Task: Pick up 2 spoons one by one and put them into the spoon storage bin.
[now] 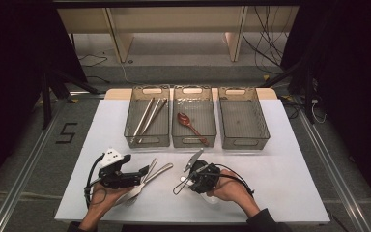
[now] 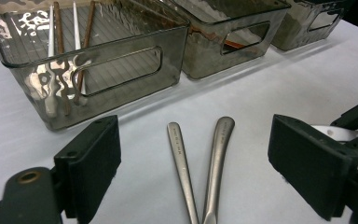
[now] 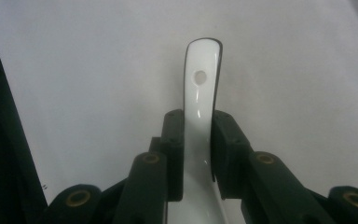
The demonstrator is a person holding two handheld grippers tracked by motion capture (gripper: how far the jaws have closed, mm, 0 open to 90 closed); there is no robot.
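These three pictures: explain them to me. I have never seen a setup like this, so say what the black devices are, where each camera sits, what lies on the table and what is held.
A person sits at a white table and holds a hand-worked clamp in each hand. The high view looks down from above; the other two cameras ride on the clamps and look along their jaws.

The left tool is open, its jaws on either side of two metal handles that lie on the table. The right tool is shut on the handle of a white spoon.

Behind stand three grey bins: the left bin holds chopsticks, the middle bin holds a brown spoon, and nothing shows in the right bin.
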